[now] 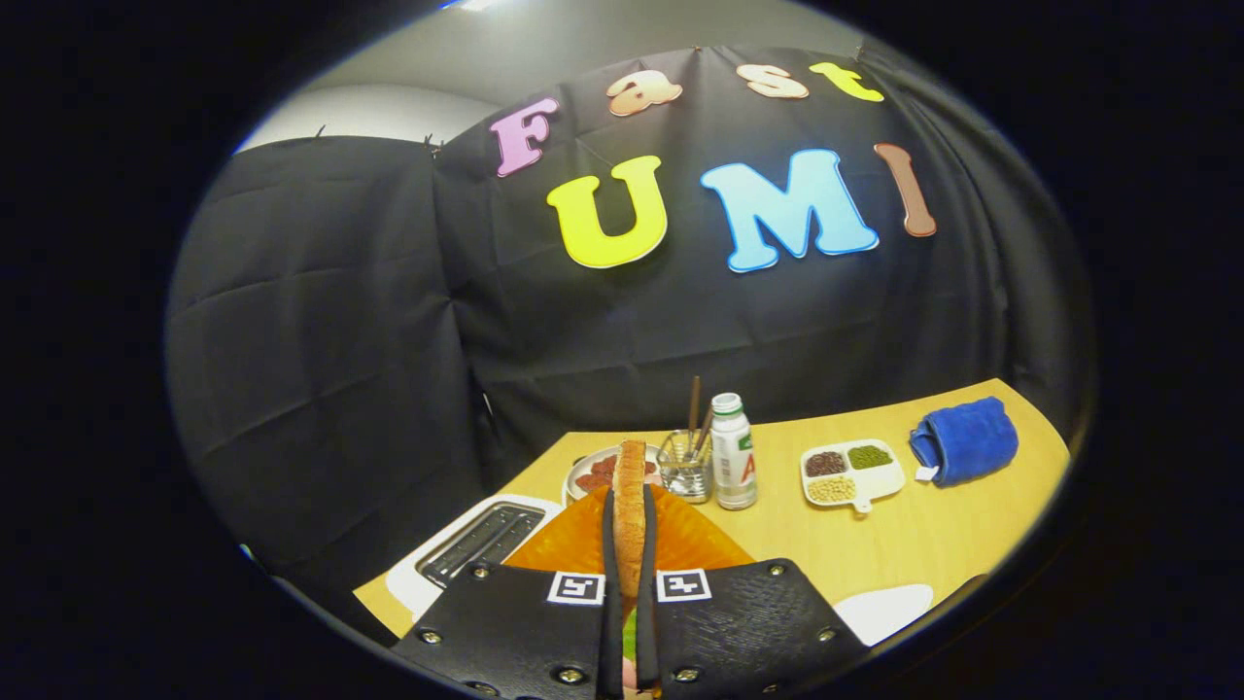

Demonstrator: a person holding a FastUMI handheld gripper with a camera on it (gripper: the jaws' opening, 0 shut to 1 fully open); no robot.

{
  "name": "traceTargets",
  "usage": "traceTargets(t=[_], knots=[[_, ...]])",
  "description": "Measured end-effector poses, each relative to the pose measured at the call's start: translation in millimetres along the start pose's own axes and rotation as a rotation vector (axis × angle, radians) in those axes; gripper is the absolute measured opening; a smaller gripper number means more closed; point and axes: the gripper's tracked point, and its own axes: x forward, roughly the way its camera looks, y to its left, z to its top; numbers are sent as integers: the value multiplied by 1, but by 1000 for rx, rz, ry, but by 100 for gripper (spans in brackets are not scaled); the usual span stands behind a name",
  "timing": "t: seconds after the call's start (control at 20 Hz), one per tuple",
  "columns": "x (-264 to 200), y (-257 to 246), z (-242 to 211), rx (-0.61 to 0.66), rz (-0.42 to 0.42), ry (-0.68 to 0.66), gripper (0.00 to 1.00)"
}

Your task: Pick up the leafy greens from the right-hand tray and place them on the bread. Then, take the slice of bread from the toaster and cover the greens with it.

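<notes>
The gripper (630, 544) was nearly closed, its two fingers pressed on either side of the slice of bread (631, 506), which stood on edge between them and reached just beyond their tips; a bit of green (630, 637) showed low in the gap, too little to identify; beneath lay an orange plate (700, 540); the white toaster (476, 544) sat just to the left, its slots bare; beyond the fingers stood a plate of food (593, 472), a glass with sticks (686, 467), a bottle (733, 452), a divided dish of beans (851, 473) and a blue cloth (965, 439) on the wooden table (933, 535).
</notes>
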Motion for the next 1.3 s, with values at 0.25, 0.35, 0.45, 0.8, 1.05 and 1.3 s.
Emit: traceTargets(t=[0.25, 0.35, 0.45, 0.8, 1.05, 1.3], knots=[[-1, -44, -42, -37, -71, 75, 5], [1, -58, -59, -71, -99, 108, 5], [2, -69, -71, -114, -132, 122, 5], [11, -62, -106, -232, -155, 156, 5], [20, -25, -129, -230, -80, 180, 5], [31, 4, -163, -187, -14, 261, 5]])
